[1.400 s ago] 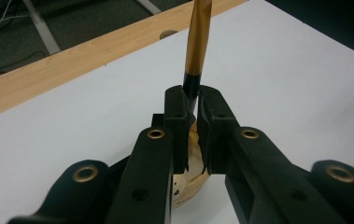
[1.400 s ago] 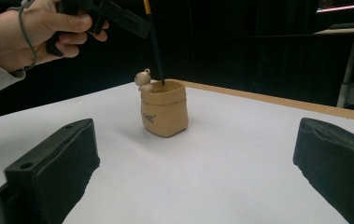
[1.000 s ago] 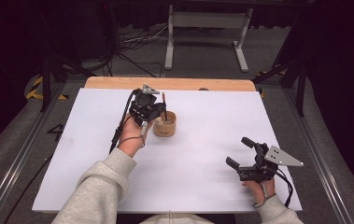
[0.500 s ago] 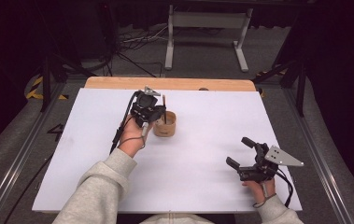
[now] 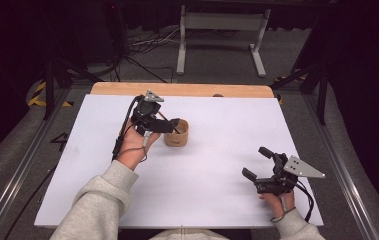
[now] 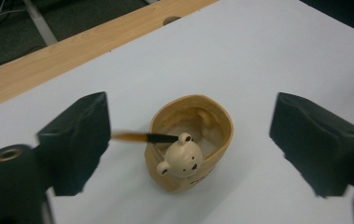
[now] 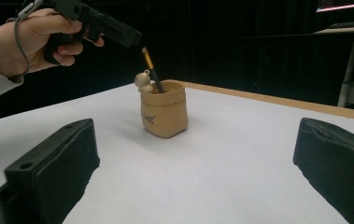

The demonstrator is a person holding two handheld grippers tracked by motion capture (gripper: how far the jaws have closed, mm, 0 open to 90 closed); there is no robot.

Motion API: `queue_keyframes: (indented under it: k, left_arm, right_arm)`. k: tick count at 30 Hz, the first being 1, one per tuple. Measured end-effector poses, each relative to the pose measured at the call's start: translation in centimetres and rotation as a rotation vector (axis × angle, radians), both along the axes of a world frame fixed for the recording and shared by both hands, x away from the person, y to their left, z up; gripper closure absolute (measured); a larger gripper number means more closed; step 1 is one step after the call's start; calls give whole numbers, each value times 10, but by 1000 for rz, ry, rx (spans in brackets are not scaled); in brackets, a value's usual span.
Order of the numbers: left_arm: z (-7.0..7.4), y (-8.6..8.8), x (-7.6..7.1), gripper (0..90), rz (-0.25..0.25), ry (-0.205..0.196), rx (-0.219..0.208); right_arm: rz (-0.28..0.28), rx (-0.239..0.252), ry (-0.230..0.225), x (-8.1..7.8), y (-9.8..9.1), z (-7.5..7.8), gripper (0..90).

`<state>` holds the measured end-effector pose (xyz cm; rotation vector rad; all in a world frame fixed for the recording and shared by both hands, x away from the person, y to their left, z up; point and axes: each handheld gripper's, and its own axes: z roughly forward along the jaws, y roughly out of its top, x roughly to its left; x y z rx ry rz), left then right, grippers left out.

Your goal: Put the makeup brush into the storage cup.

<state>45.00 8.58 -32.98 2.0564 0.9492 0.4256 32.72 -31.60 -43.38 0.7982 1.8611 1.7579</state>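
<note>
Tongs on my left (image 6: 188, 140) have just been opening and now stand wide apart over the tan holder (image 6: 191, 140), one jaw to each side of it, with nothing pressed between them. The brush (image 6: 142, 137) I was carrying sits released in that pot, its handle leaning out over the rim toward one jaw and resting just behind the little bear head (image 6: 179, 161) on the pot's front. From the right gripper view the brush (image 7: 151, 70) stands tilted, its upper end close under the nose of the left tongs (image 7: 132, 37), though I cannot tell whether they touch.

My right tongs (image 5: 257, 162) are also spread open and empty, resting low near the front right of the white worktop (image 5: 227, 200), well apart from the holder (image 5: 177, 134), which sits toward the far middle.

I judge the drop-off is the step in hand, and it looks done. The next move calls for lifting the left tongs straight up and back, keeping the jaws wide so neither one catches the leaning handle and tips the pot.

Against the earlier high view, the holder sits where it was, and the right tongs lie in the same spot.
</note>
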Motion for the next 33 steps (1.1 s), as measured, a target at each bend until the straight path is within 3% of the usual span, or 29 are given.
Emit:
queue_keyframes:
  k: [2, 6, 14, 17, 25, 27, 28, 33]
  left_arm:
    - [2, 4, -4, 68, 1, -15, 0]
    - [9, 16, -12, 44, -31, -35, -62]
    - [14, 39, -29, 17, -78, -99, -132]
    - [13, 50, -36, 8, -93, -119, -170]
    - [7, 80, -54, 7, -105, -170, -257]
    - [6, 83, -56, 7, -105, -176, -262]
    - [3, 89, -60, 7, -95, -199, -293]
    - [-2, 98, -66, 7, -96, -217, -315]
  right_arm:
    - [1, -1, 1, 0, 0, 0, 3]
    - [-2, -2, -3, 0, -1, 1, 4]
    - [-9, -66, -38, -2, -6, 11, 3]
    - [-6, -105, -34, -2, -4, 14, 3]
    - [-1, -115, -17, 0, -3, 17, 3]
    - [1, -121, -14, 1, -3, 17, 3]
    - [3, -125, -12, 1, -2, 18, 3]
    - [13, -137, -6, 2, -1, 20, 3]
